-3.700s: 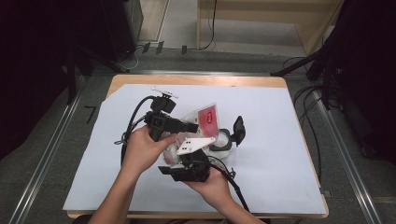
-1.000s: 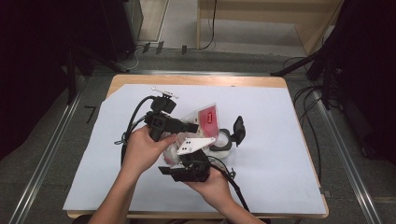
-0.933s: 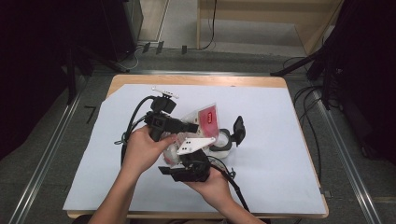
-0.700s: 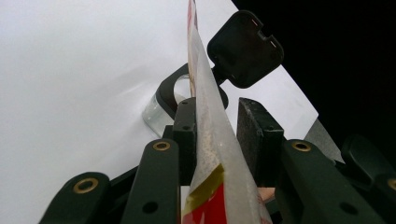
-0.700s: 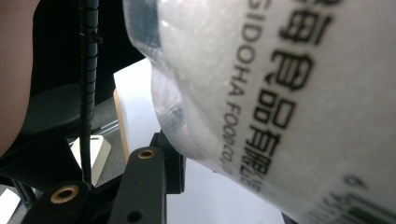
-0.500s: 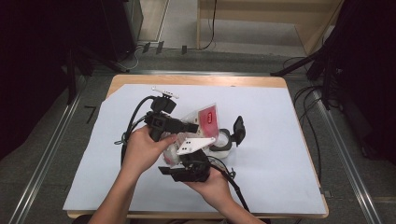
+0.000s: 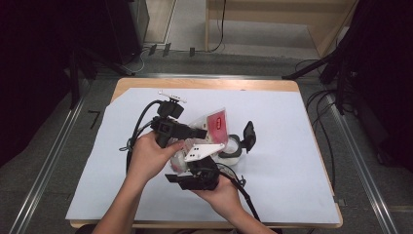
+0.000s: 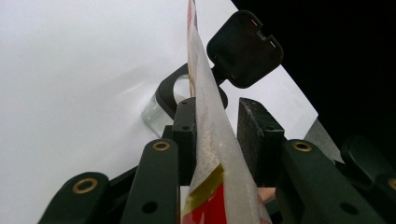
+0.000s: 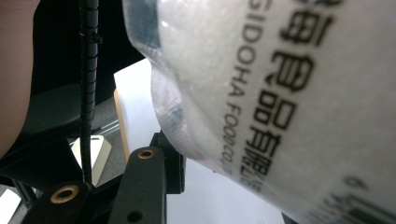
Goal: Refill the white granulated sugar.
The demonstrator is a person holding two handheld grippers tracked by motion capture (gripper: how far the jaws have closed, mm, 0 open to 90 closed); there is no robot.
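Note:
A clear bag of white grains with a red label (image 7: 216, 123) is held tilted above a small clear jar (image 7: 233, 146), whose black flip lid (image 7: 249, 135) stands open. My left gripper (image 7: 202, 132) comes in from the left and is shut on the bag; in the left gripper view the bag's edge (image 8: 210, 121) runs between the jaws, with the jar (image 8: 163, 100) and lid (image 8: 245, 49) beyond. My right gripper (image 7: 197, 163) grips the bag from below. In the right gripper view the printed bag (image 9: 280, 84) hides one jaw, and the other finger (image 9: 170, 161) presses against it.
A white sheet (image 7: 292, 170) covers the wooden table (image 7: 204, 84). Black cables (image 7: 141, 122) trail from both grippers across the left and front of the sheet. Dark floor and metal rails (image 7: 360, 165) flank the table.

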